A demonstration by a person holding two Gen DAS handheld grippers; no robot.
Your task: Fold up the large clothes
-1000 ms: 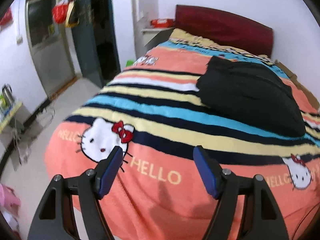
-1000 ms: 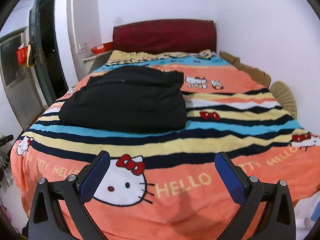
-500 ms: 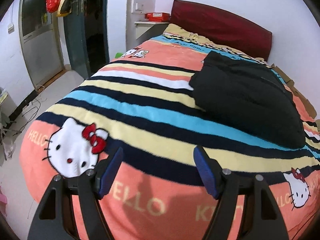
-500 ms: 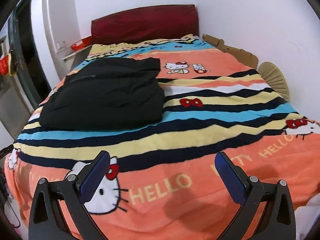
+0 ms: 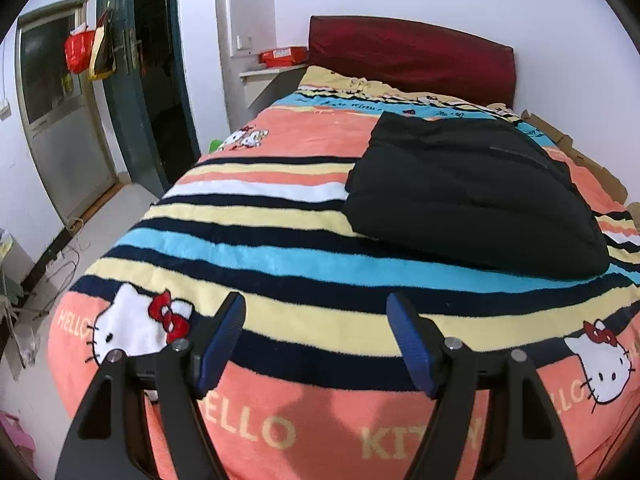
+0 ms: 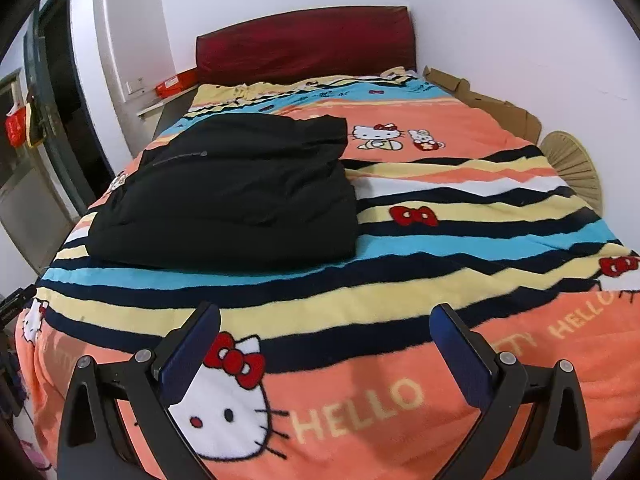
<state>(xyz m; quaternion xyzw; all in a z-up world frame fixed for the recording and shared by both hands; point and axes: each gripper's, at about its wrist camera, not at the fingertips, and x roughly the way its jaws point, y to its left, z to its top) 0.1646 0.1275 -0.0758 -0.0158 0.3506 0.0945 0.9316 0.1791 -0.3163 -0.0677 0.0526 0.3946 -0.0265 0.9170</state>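
Observation:
A black padded garment (image 5: 472,196) lies folded into a thick rectangle on the striped Hello Kitty blanket (image 5: 260,240), toward the bed's middle. It also shows in the right wrist view (image 6: 236,200), with a zipper line near its top. My left gripper (image 5: 316,320) is open and empty above the foot of the bed, well short of the garment. My right gripper (image 6: 326,330) is open wide and empty, also above the foot of the bed, apart from the garment.
A dark red headboard (image 5: 412,56) stands against the far wall. Cardboard pieces (image 6: 484,100) and a woven fan (image 6: 576,168) lie along the bed's right edge by the wall. A doorway (image 5: 160,80) and floor with cables (image 5: 64,256) lie to the left.
Both grippers have shifted over the foot of the bed, so the views have swung. The left view now faces the garment more squarely. The garment has not moved; both grippers stay open.

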